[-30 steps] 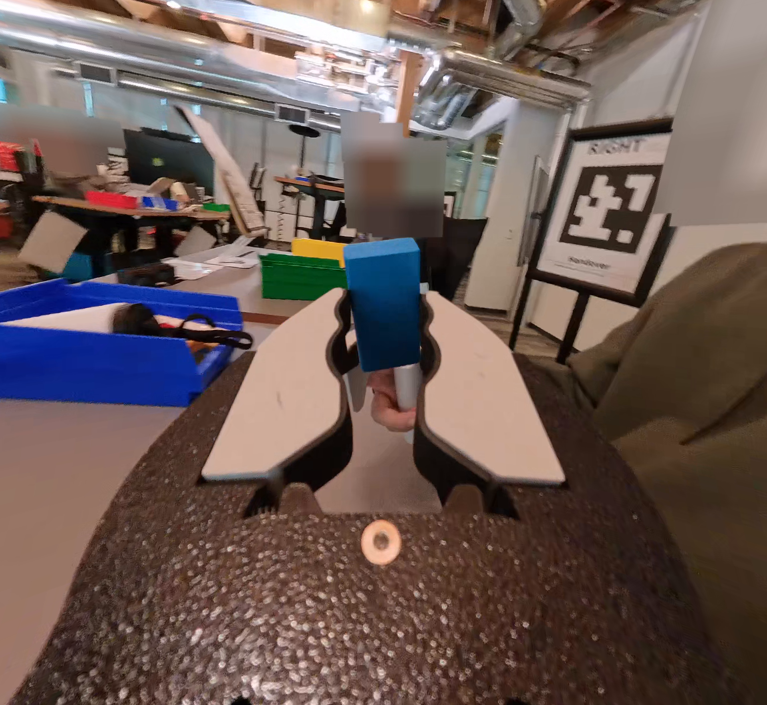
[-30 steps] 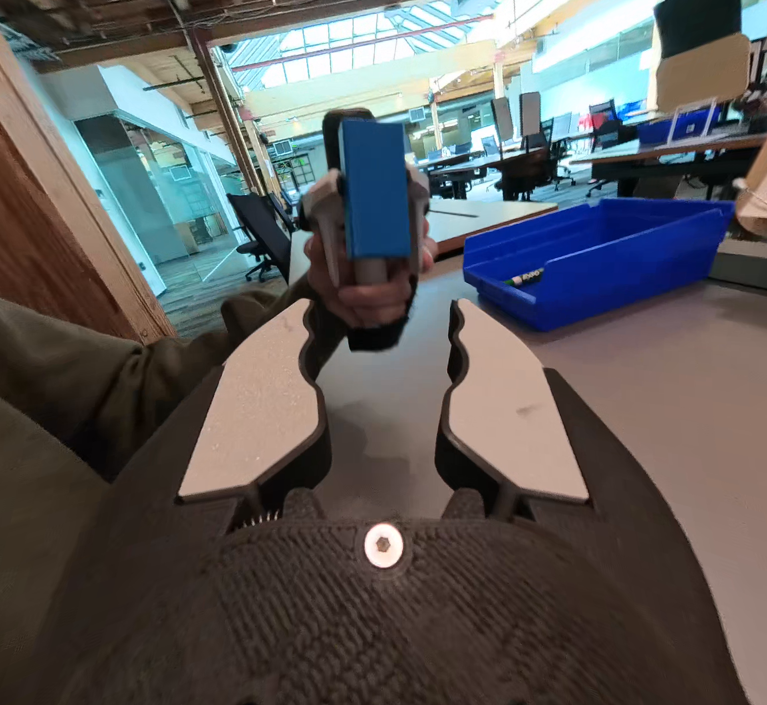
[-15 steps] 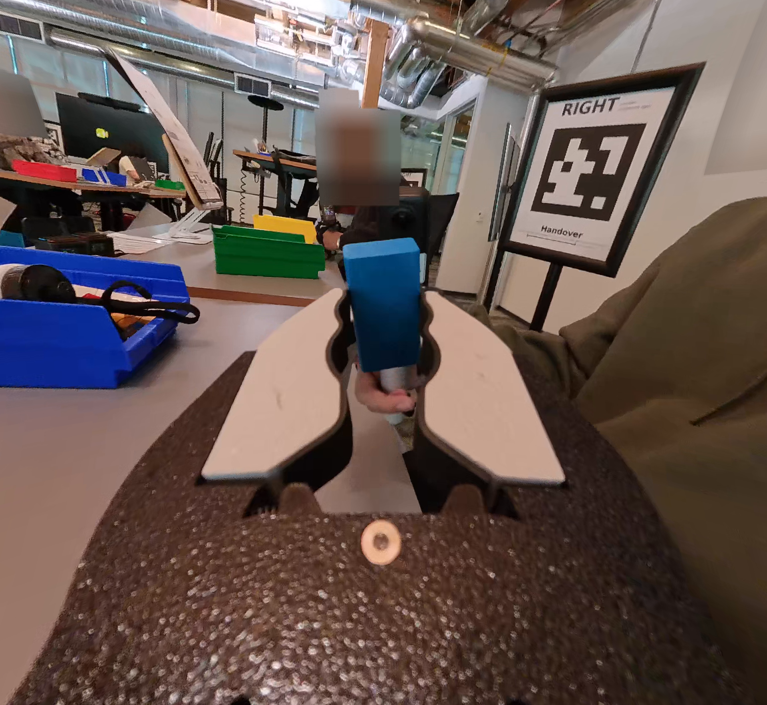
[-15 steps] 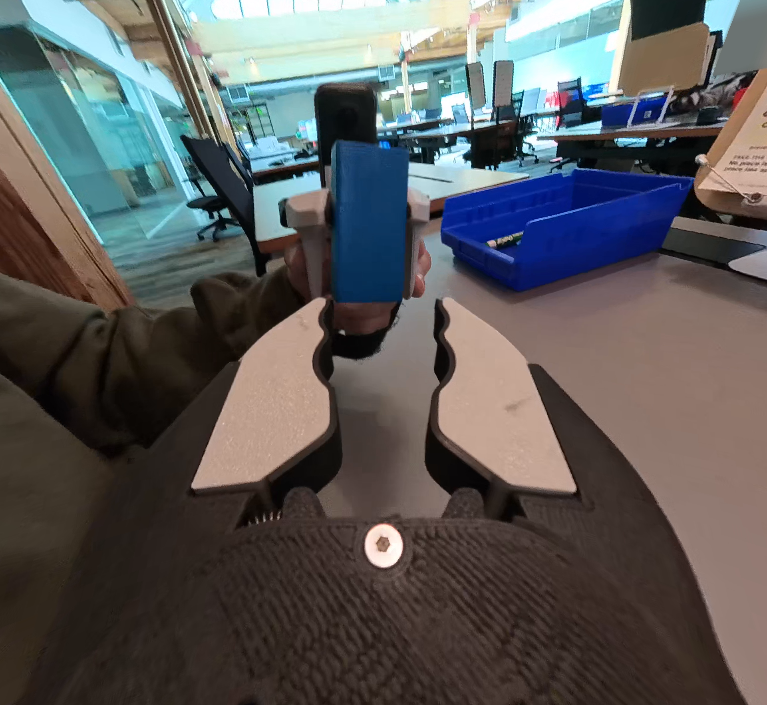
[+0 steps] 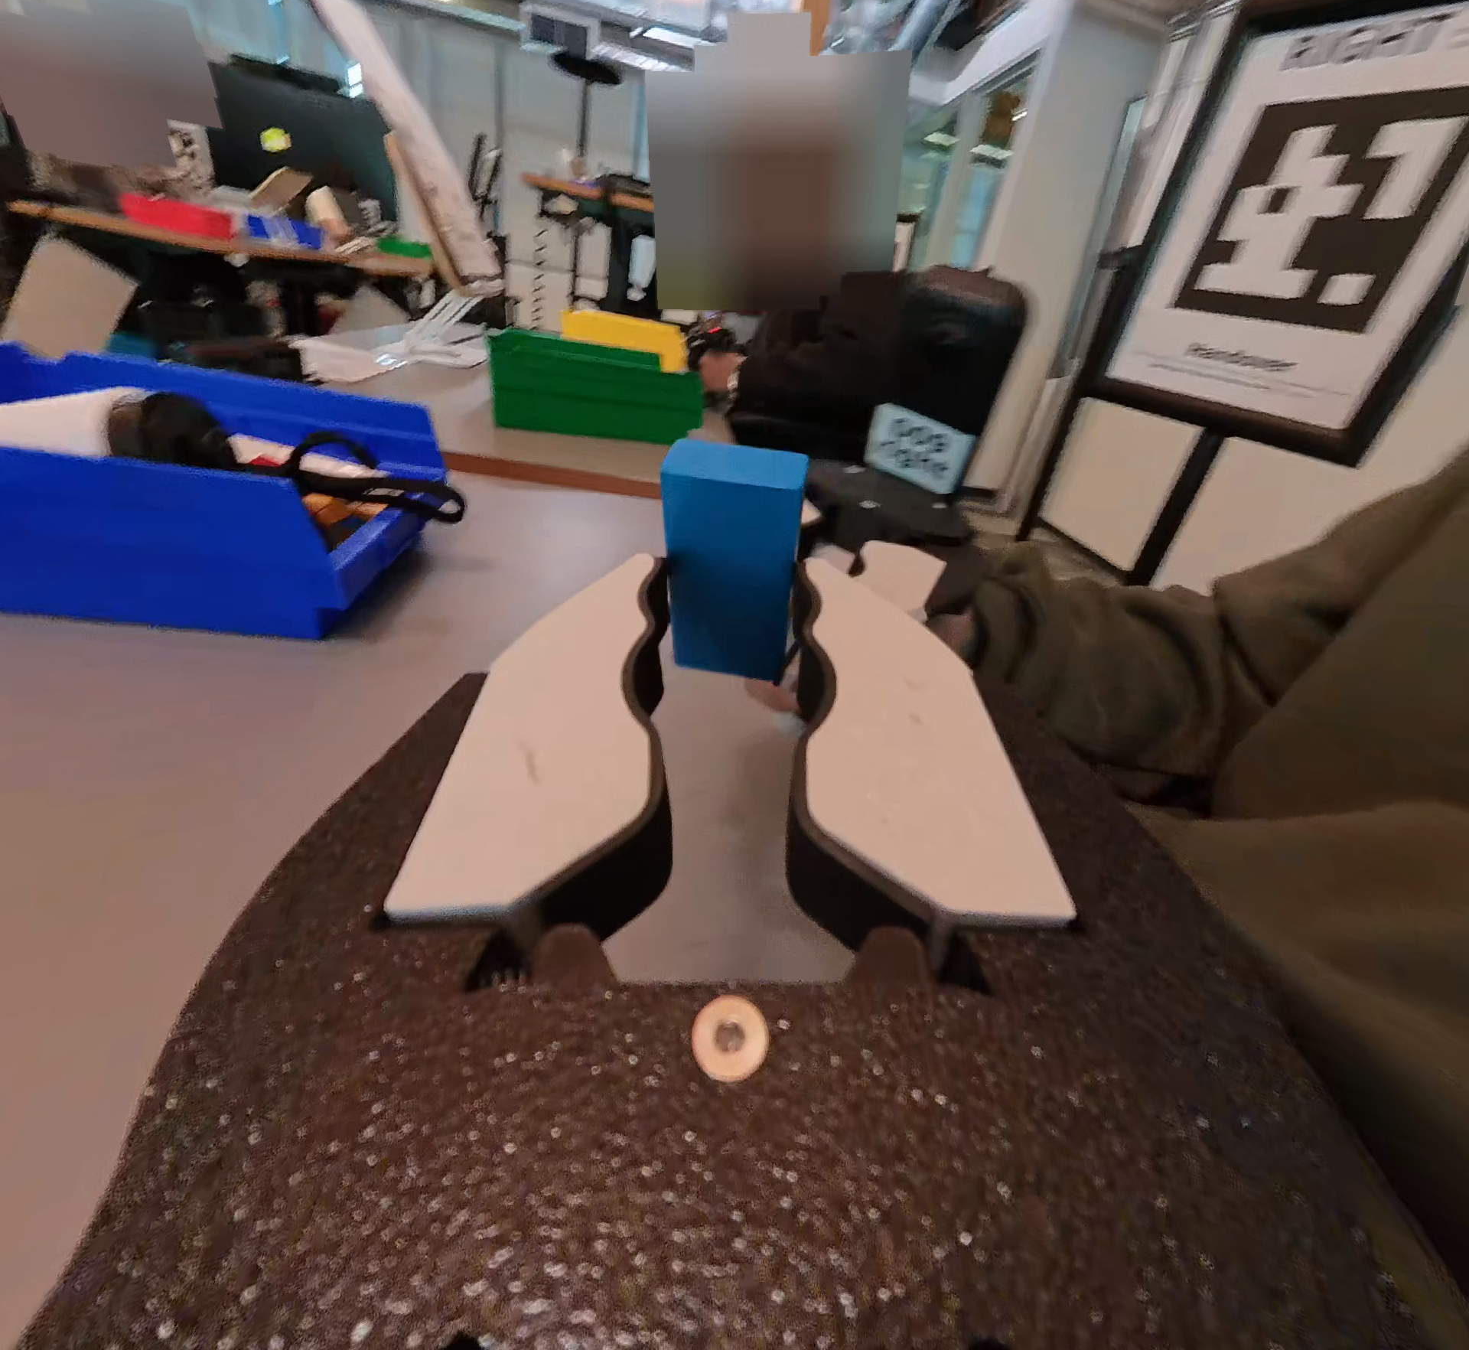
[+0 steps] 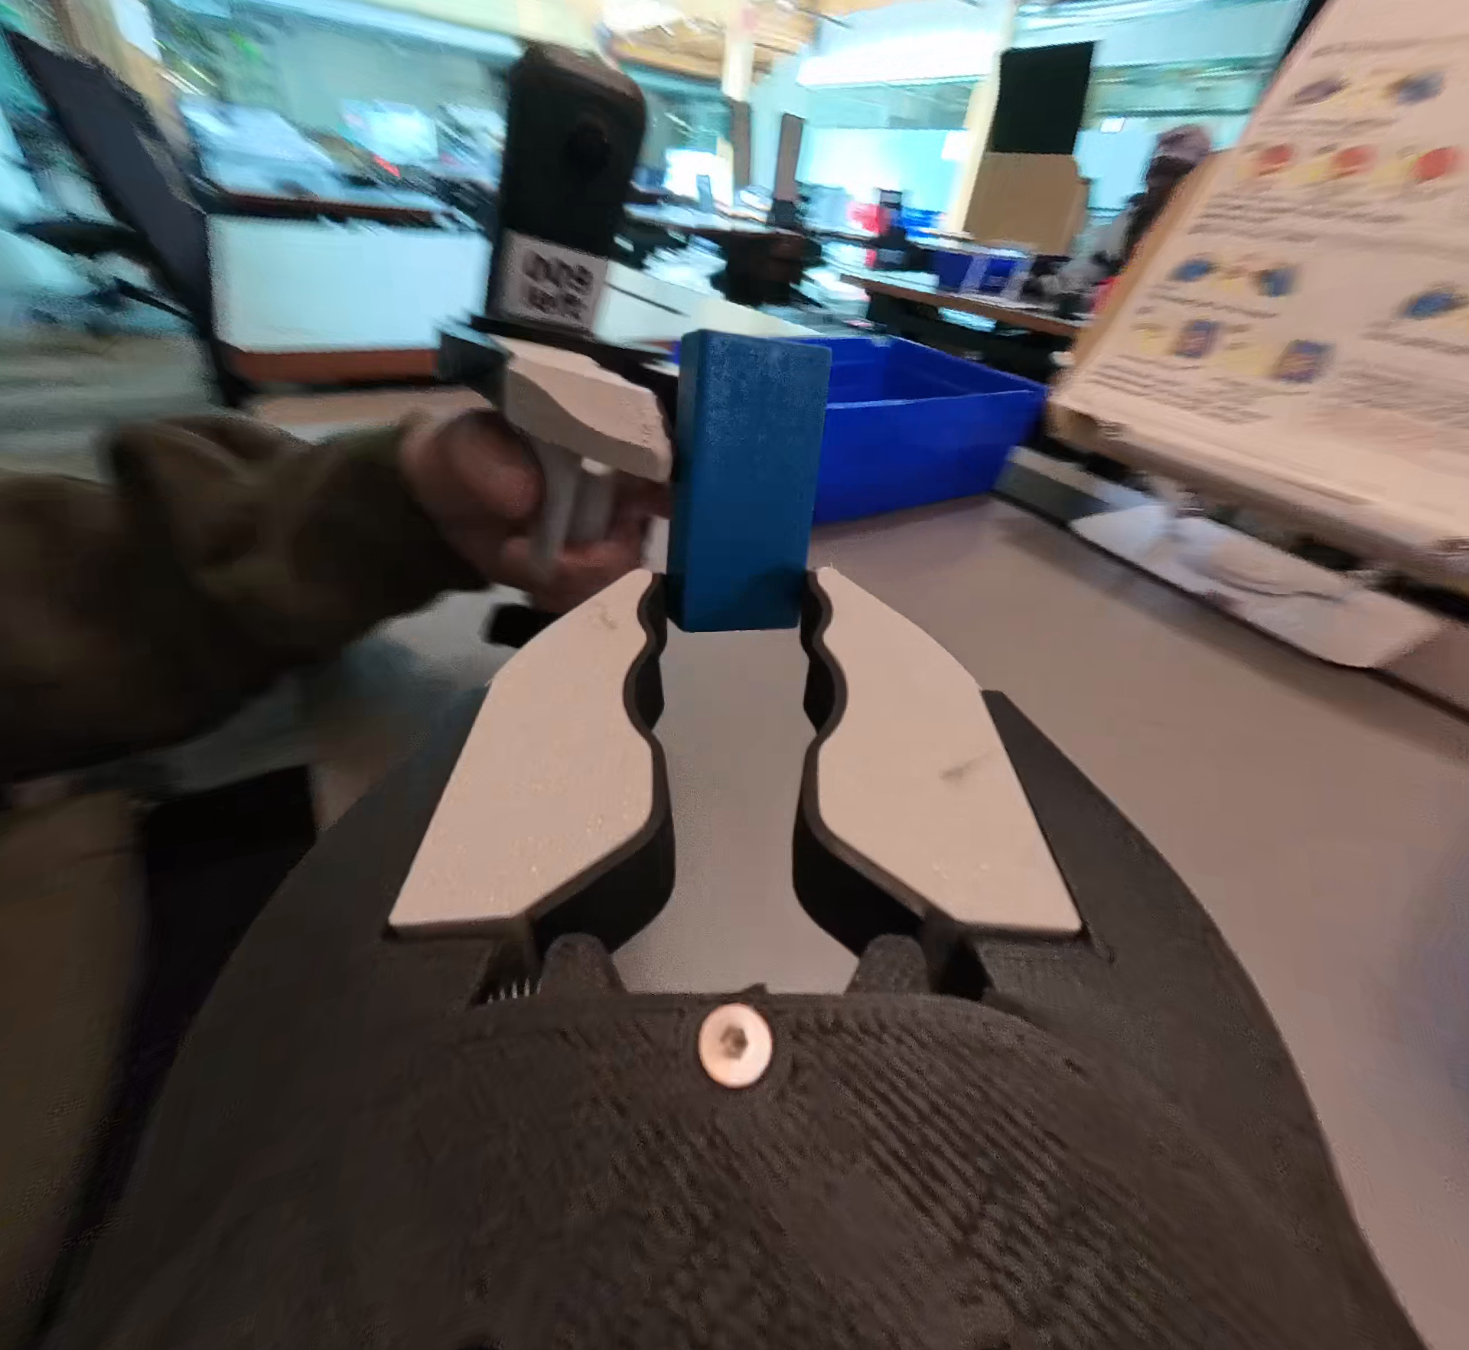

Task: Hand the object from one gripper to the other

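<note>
Mid-handover: both hand-held grippers pinch the block (image 5: 731, 556). Left (image 5: 730, 600) grips low, right (image 6: 731, 596) too. Left to do, I'd say: one lets go.

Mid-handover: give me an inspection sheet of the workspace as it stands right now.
Surface: grey table, flat and matte.
Job's things: blue block, upright, held above the table.
Clutter: blue bin with loose items; green bin farther back.
Grippers: left gripper shut on the block's lower half; right gripper shut on its bottom end, coming from the side.
Cables: black strap hanging over the blue bin's edge; otherwise nothing seen.
Surroundings: framed marker sign, instruction board, office desks behind.
</note>
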Demonstrator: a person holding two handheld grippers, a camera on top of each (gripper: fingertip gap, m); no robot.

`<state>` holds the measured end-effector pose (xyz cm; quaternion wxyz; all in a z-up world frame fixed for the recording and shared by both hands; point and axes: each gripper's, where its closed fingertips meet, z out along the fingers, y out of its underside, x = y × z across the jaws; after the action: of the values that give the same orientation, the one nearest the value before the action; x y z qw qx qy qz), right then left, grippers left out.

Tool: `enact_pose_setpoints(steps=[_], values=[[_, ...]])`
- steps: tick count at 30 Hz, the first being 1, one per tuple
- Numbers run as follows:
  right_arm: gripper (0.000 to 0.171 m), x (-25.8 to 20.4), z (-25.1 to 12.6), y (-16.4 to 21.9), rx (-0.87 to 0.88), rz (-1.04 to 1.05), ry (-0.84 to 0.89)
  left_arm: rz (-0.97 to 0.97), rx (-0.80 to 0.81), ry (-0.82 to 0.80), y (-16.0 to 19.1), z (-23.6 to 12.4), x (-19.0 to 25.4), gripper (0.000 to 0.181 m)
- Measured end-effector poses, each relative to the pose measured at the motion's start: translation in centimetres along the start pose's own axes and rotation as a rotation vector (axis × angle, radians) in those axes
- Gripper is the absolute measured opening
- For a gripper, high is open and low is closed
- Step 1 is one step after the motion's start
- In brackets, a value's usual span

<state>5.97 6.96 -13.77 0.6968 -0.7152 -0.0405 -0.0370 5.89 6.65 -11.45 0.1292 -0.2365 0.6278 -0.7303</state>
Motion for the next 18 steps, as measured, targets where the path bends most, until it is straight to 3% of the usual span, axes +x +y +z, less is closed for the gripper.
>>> enact_pose_setpoints(steps=[4, 6, 9, 13, 18], values=[[0.033, 3.6, -1.5, 0.7, -0.151, -0.407, 0.320, -0.055, -0.143, -0.174, 1.2, 0.4, -1.9, 0.050], [0.032, 3.7, -1.9, 0.9, -0.217, -0.673, 0.359, -0.130, -0.180, -0.196, 1.5, 0.5, -1.8, 0.055], [0.032, 3.3, -1.8, 1.4, -0.305, -0.973, 0.373, -0.253, -0.228, -0.167, 2.0, 0.6, -1.1, 0.045], [0.032, 3.0, -1.5, 1.6, -0.340, -1.151, 0.381, -0.301, -0.332, -0.160, 3.4, 0.2, -0.6, 0.025], [0.032, 3.1, -1.3, 2.4, -0.375, -1.228, 0.377, -0.244, -0.394, -0.212, 4.5, -0.2, -1.3, 0.017]])
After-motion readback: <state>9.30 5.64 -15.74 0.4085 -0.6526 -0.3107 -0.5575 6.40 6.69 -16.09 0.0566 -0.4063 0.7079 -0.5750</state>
